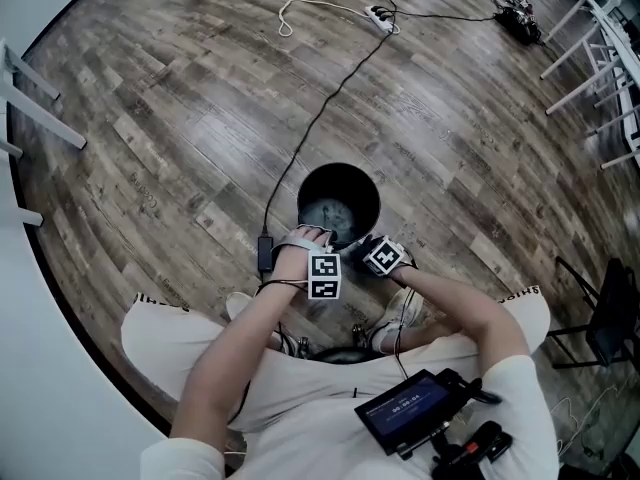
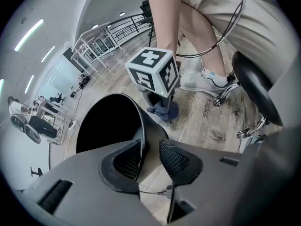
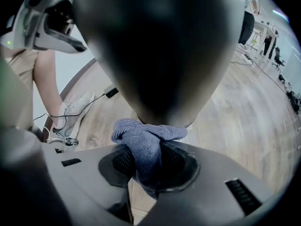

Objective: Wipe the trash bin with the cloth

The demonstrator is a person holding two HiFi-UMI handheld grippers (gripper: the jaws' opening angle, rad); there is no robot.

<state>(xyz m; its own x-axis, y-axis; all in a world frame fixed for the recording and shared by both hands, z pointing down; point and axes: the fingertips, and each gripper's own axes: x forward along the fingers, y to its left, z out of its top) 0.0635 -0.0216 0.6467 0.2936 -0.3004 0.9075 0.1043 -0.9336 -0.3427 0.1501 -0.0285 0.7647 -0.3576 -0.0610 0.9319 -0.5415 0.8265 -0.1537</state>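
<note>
Right claw (image 3: 148, 162) — pinching one cloth (image 3: 141, 138), left claw (image 2: 150, 155) astride one bin (image 2: 149, 128)

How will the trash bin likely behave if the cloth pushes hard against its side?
The trash bin probably slides easily: it stands free on smooth wood floor. It may tip, since it narrows toward its base. Its rim looks thin between the jaws of the left gripper, so it is likely light.

A wood-plank floor (image 1: 180, 148) carries a black trash bin (image 1: 340, 166) at the centre and a white power strip (image 1: 381, 15) at the top. A black cable (image 1: 320, 108) runs down from the strip to an adapter (image 1: 265, 253) left of the bin.
</note>
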